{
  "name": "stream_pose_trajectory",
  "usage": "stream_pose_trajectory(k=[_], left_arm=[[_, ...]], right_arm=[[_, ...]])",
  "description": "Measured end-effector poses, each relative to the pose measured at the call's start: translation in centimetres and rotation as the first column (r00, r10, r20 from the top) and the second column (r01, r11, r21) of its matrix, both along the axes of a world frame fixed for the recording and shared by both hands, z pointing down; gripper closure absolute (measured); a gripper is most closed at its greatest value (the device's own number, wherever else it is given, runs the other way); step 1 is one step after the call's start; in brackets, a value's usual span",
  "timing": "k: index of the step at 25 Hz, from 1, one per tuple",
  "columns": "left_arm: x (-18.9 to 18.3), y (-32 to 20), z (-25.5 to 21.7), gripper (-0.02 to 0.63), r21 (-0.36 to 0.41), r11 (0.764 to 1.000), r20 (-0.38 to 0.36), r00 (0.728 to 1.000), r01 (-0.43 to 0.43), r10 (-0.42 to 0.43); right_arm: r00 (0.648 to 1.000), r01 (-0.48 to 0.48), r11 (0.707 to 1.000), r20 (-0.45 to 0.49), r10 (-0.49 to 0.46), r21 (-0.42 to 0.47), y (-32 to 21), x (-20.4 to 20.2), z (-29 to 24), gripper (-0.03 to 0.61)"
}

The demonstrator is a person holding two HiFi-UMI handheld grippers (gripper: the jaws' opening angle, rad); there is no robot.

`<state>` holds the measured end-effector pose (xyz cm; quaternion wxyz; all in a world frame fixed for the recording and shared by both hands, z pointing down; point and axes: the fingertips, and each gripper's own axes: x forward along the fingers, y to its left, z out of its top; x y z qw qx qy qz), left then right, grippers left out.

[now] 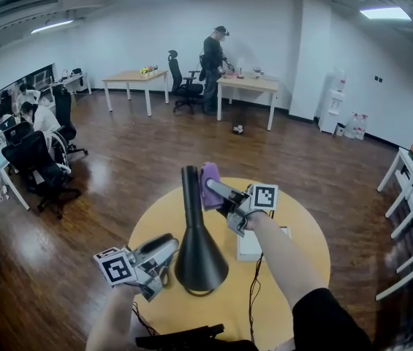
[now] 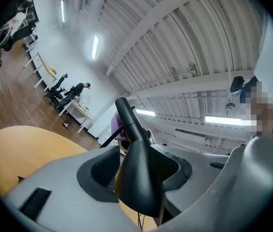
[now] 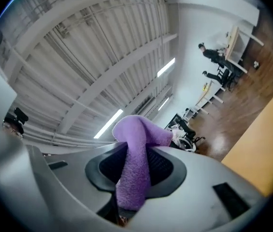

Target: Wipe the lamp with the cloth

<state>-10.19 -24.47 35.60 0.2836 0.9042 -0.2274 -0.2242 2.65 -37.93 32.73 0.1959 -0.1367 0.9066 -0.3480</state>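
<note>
The black lamp with flared conical body and tubular neck [image 1: 199, 258] stands upright on the round yellow desk [image 1: 301, 225]; judged rigid, smooth and liable to tip if pushed at the neck; steady it low, at the cone. The left gripper [image 1: 164, 251] has its jaws apart with the cone between them; pad contact is not evident. The right gripper [image 1: 215, 191] is clamped on the purple fleecy cloth [image 1: 210, 185], which is against or just beside the upper neck; the cloth is judged soft, light and compliant, so it is best pinched mid-fold.
</note>
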Motion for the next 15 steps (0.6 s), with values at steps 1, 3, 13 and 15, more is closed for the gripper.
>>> stream_pose_trajectory(k=[1, 3, 13, 15], left_arm=[[0.1, 0.2, 0.2, 0.422, -0.003, 1.000, 0.000, 1.000, -0.004, 0.004], [0.7, 0.7, 0.8, 0.422, -0.015, 0.999, -0.001, 1.000, -0.031, 0.031], [1.0, 1.2, 1.2, 0.328, -0.023, 0.995, 0.023, 0.995, -0.101, 0.101], [1.4, 1.3, 0.8, 0.329, -0.016, 0.994, 0.029, 0.994, -0.107, 0.108]], right_arm=[[0.999, 0.037, 0.999, 0.000, -0.037, 0.005, 0.3, -0.7, 0.0, 0.476], [0.997, 0.071, 0.998, 0.013, -0.071, 0.002, 0.5, -1.1, -0.2, 0.476], [0.985, 0.149, 0.989, -0.082, -0.149, -0.007, 3.7, -2.6, 3.0, 0.476], [0.974, 0.169, 0.986, -0.155, -0.166, 0.007, 4.8, -2.7, 4.0, 0.476]])
